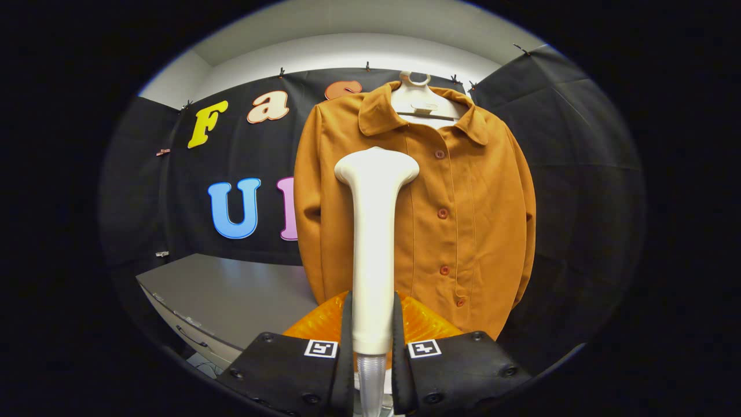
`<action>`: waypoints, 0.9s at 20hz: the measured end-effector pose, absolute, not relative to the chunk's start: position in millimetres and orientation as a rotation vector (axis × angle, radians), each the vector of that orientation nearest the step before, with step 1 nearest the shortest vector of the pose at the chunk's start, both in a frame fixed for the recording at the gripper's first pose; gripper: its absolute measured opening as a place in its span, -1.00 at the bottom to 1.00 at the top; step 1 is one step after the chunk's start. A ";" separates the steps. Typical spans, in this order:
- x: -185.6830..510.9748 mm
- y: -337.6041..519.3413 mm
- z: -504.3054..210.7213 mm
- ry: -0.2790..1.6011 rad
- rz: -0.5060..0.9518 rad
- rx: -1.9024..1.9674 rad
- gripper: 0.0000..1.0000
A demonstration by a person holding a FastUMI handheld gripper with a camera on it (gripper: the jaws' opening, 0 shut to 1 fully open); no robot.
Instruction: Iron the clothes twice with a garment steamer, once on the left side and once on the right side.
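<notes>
Currently gripper (pixel 372 315) clamped on steamer (pixel 373 231) handle, both fingers pressing its sides, steamer upright with head up. Orange jacket (pixel 463 202) hangs on white hanger (pixel 419 98) beyond fingers; steamer head in front of jacket's chest. Grey table (pixel 231 295) beside jacket.

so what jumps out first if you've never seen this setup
The white steamer stands upright between the gripper's fingers, both pressed on its handle, its wide head raised in front of the shirt. Just beyond it hangs the orange button-up shirt on a white hanger against the black cloth wall. A grey table lies lower down, beside the shirt.
</notes>
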State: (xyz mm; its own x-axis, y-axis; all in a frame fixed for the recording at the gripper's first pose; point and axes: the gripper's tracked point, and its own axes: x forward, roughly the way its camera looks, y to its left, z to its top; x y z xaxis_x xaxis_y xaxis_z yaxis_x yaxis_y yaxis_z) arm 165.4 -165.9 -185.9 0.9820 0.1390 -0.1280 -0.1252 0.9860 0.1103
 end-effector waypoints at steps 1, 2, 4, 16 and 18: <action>164.9 -166.8 -195.9 0.155 0.133 0.106 -0.41; 164.4 -167.8 -205.2 0.175 0.132 0.109 -0.41; 163.1 -169.2 -226.9 0.220 0.128 0.110 -0.40; 138.9 -181.6 -329.8 0.461 0.093 0.136 -0.41; 134.3 -181.4 -341.0 0.493 0.090 0.140 -0.41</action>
State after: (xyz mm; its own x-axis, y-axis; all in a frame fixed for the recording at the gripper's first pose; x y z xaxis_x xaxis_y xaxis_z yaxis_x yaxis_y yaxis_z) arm 134.3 -181.4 -341.0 0.8774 0.1202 -0.4646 -0.0525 0.9864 0.1560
